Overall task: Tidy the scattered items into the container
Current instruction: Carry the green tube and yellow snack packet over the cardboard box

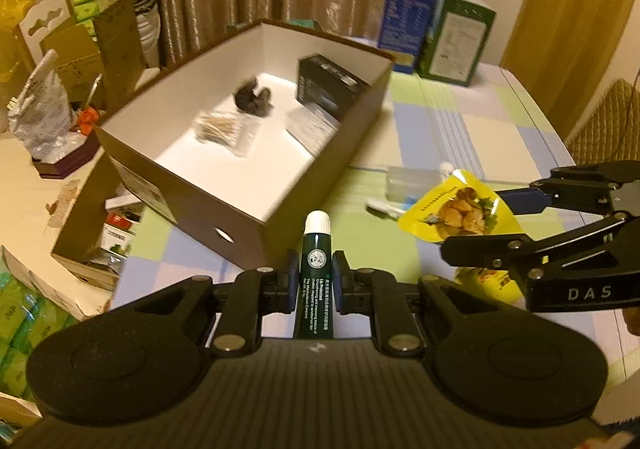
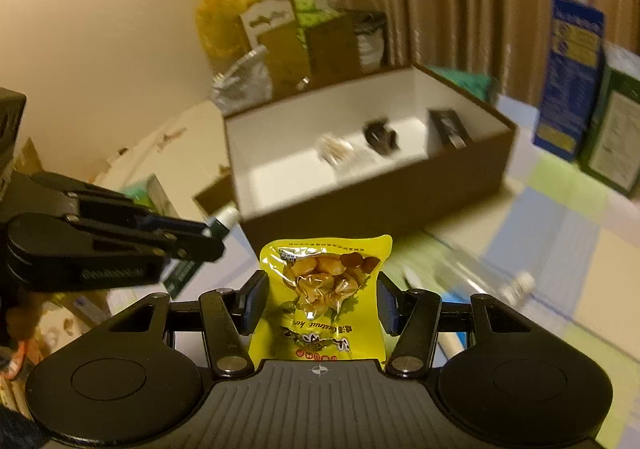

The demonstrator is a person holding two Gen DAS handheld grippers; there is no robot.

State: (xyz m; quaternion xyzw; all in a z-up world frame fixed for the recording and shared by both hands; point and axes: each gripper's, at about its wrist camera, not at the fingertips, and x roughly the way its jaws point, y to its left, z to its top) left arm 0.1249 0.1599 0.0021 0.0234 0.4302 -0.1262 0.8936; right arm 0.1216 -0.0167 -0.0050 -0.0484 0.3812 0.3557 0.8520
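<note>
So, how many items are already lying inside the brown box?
4: a dark box at the far right corner, a dark lump mid-floor, a cotton-swab bag beside it, a clear packet near the right wall. The near wall may hide more.

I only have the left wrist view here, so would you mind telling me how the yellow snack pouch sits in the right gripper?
Observer: The yellow snack pouch stands upright between the pads of the right gripper, which clamp its two side edges.
Operator: Thank you. Is the printing on it readable from your side?
Observer: The clear window shows chestnut-like pieces; the red lettering at its lower end appears upside down.
Operator: And how does my left gripper look from there?
Observer: The left gripper comes in from the left, and the white cap of its green tube points toward the near wall of the brown box.
</note>
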